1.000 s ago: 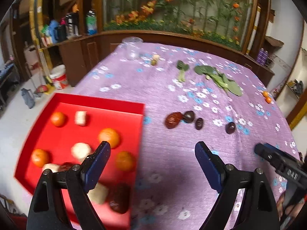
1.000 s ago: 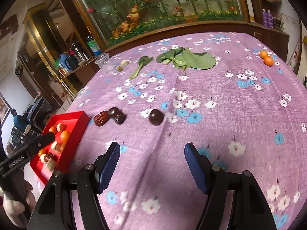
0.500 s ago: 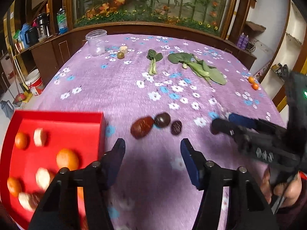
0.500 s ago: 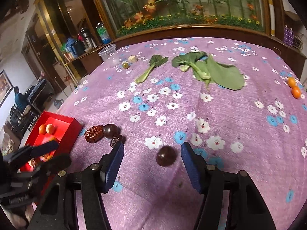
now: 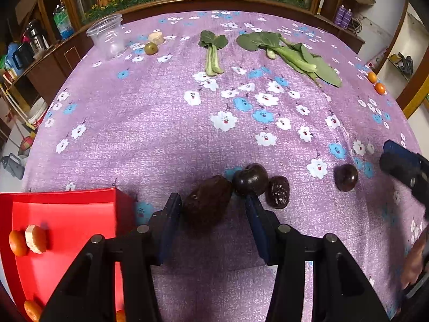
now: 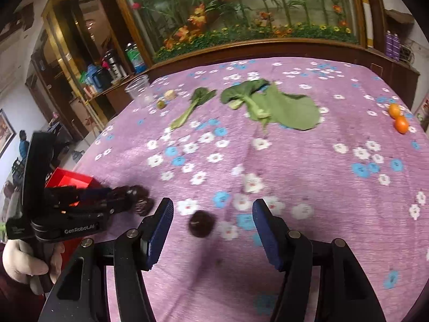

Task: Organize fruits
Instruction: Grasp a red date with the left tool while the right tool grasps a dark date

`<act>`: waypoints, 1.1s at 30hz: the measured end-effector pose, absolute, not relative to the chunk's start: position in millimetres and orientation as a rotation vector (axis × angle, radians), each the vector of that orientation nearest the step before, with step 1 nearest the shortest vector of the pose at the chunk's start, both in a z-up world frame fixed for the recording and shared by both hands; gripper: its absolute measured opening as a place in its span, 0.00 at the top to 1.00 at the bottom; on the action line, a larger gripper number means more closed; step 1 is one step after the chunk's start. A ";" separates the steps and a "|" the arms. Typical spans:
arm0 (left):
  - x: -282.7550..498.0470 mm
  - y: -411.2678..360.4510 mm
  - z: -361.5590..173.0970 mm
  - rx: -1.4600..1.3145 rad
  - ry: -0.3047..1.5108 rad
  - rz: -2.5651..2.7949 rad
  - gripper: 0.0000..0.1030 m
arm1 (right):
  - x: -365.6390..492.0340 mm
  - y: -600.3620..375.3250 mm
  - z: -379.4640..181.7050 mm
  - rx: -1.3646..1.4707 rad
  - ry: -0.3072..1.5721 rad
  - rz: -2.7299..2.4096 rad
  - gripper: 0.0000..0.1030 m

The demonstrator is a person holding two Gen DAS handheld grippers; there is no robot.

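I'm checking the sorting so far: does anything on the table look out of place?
Yes. Two small oranges sit alone near the table's far right edge, far from the red tray that already holds oranges. The clear plastic cup lies tipped over at the far left.

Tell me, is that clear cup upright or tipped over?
Upright: the cup stands on its base on the cloth, mouth up.

desk (image 5: 150, 139), purple floral cloth | near edge: red tray (image 5: 80, 214), dark fruits (image 5: 249, 179) | far side: leafy greens (image 5: 295, 53), clear cup (image 5: 107, 37), two small oranges (image 5: 375, 83)
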State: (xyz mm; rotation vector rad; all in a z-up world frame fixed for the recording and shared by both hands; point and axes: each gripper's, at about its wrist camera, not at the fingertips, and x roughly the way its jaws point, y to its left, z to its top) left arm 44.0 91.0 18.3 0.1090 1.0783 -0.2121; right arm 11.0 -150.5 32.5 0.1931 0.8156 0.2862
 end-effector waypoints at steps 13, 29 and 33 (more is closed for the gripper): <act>41.9 82.0 15.8 0.102 1.060 -0.215 0.66 | 13.3 -187.4 29.6 0.281 0.843 0.269 0.36; 35.7 89.6 20.4 0.071 1.030 -0.198 0.73 | 45.2 -68.6 21.6 0.141 0.882 0.530 0.35; 26.6 97.0 20.6 0.023 1.048 -0.202 0.73 | 63.2 -49.9 13.2 0.114 0.919 0.545 0.35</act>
